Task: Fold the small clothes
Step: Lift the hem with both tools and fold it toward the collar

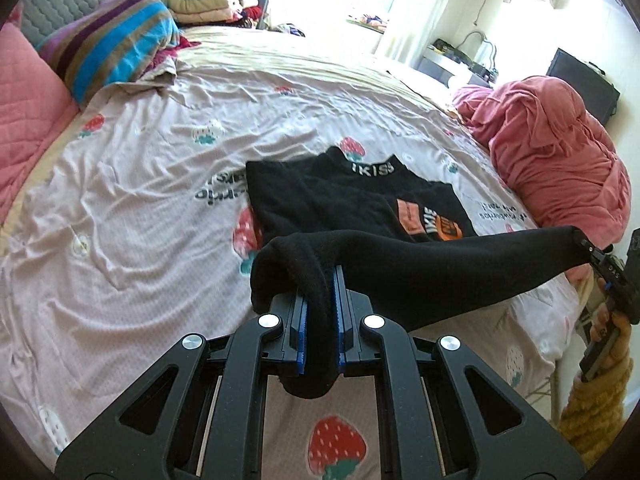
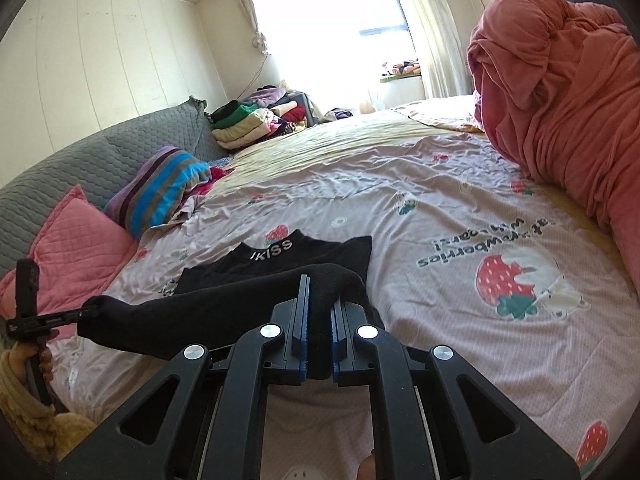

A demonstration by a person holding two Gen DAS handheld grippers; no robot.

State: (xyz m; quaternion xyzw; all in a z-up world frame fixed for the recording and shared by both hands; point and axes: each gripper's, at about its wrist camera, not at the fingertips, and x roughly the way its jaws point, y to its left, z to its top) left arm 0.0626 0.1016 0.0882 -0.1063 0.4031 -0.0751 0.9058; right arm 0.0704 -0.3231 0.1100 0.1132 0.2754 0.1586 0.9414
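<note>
Black top (image 1: 352, 204) lies on the bed (image 1: 140, 200) while we stretch its lower edge (image 1: 420, 268) between each clamped hand-held gripper, left (image 1: 320, 320) and right (image 2: 319, 332); uneven pulling could slip fabric free, skewing our fold.

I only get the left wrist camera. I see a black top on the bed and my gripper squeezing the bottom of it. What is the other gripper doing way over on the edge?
Observer: The right gripper is shut on the black top too, at the other lower corner.
Operator: Is there a window? Mine is just white glare.
Observer: Yes, the right wrist view shows a window with a dark frame and curtains beside it.
Operator: Anything written on the strawberry sheet near the big pink bundle?
Observer: Upside-down lettering sits above a large strawberry print, partly hidden by folds.
</note>
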